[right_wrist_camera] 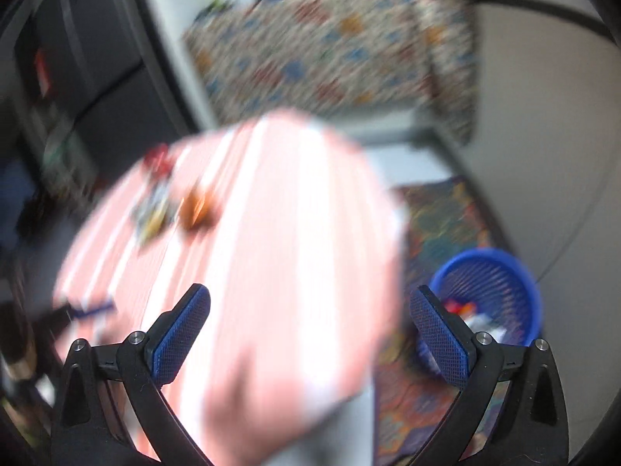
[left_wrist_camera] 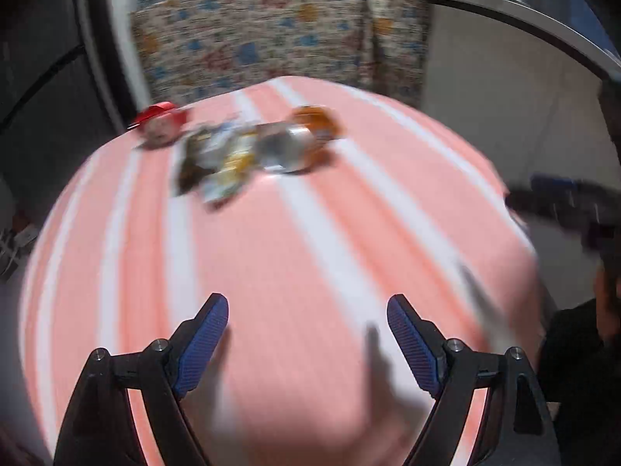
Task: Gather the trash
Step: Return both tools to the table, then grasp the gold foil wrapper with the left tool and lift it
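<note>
Both claws, the left gripper (left_wrist_camera: 306,310) and right gripper (right_wrist_camera: 310,303), gape empty above the striped tablecloth (left_wrist_camera: 310,252). Wrappers (left_wrist_camera: 217,159) and a can (left_wrist_camera: 295,143) lie far across it; the blue basket (right_wrist_camera: 520,283) sits on the floor.

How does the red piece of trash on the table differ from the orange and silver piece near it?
The red piece lies near the far left edge of the striped table; the orange and silver piece lies nearer the middle. The red piece looks smaller and lies apart, while the orange and silver piece looks to touch the crumpled wrappers. The blur hides finer detail. Both rest on the cloth, far from any tongs.
</note>
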{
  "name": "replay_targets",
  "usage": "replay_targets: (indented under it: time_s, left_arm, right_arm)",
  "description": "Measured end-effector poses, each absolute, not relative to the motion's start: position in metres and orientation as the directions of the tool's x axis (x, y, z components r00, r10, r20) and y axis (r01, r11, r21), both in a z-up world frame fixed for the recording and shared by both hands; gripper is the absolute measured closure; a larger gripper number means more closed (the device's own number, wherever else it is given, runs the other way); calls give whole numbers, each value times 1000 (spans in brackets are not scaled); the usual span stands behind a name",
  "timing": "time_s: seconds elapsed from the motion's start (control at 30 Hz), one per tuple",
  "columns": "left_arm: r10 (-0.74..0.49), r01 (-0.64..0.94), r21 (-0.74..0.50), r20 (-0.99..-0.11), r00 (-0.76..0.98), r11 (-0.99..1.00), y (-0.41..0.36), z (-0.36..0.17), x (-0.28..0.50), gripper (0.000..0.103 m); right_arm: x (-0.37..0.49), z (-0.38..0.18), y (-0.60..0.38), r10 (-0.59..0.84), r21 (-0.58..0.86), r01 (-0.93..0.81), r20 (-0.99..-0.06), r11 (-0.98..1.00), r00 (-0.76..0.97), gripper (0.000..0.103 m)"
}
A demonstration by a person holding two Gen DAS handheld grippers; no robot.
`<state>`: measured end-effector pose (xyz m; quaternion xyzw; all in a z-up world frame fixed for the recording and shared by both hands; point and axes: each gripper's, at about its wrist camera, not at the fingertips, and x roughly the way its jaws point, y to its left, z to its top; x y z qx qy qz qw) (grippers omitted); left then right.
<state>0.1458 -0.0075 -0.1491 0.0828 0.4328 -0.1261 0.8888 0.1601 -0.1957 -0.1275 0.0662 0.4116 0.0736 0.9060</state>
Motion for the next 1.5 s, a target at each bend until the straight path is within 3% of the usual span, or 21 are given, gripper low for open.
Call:
replay_targets:
  time_s: [0.27, 0.37, 0.73, 0.8, 0.93, 1.17, 1.2, 1.27, 1.3, 1.33, 1.5]
  left_arm:
    - [-61, 167, 47, -805, 591, 985, 79, -173, 196, 17]
    - [-101, 156, -9, -801, 590, 988, 90, -180, 201, 16]
    - [-134, 193, -21, -794, 593, 981, 90, -165, 209, 14]
    - [-148, 173, -50, -772, 619, 984, 96, -145, 228, 14]
    - [-292, 175, -234, -737, 610, 956, 98, -112, 288, 14]
    - [-317, 122, -295, -834, 452, 948, 66, -141, 369, 15]
    - [-326, 119, -305, -839, 436, 945, 65, -145, 371, 16]
    - [-356, 129, -333, -840, 410, 934, 63, -152, 370, 30]
    - [-358, 129, -335, -842, 404, 933, 63, -154, 368, 53]
    - [-364, 129, -342, -842, 398, 931, 65, -155, 368, 58]
    - [-301, 124, -275, -840, 451, 953, 89, -141, 348, 60]
  right_arm:
    - [197, -154, -103, 142, 77, -130, -769, 989, 623, 1]
    - [216, -166, -87, 111, 44, -123, -781, 991, 615, 1]
    - [218, -179, -81, 72, 15, -103, -809, 995, 583, 0]
    - [217, -179, -80, 68, 10, -103, -809, 995, 584, 0]
    - [217, -179, -79, 68, 9, -103, -809, 995, 584, 0]
    - [217, -179, -80, 69, 10, -103, -809, 995, 584, 0]
    - [217, -179, -80, 69, 10, -103, -809, 995, 584, 0]
    - [217, -179, -80, 69, 10, -103, -809, 995, 584, 0]
    - [217, -179, -80, 69, 11, -103, -809, 995, 583, 0]
    - [217, -179, -80, 69, 11, -103, -809, 995, 583, 0]
    - [217, -179, -80, 69, 11, -103, -809, 995, 583, 0]
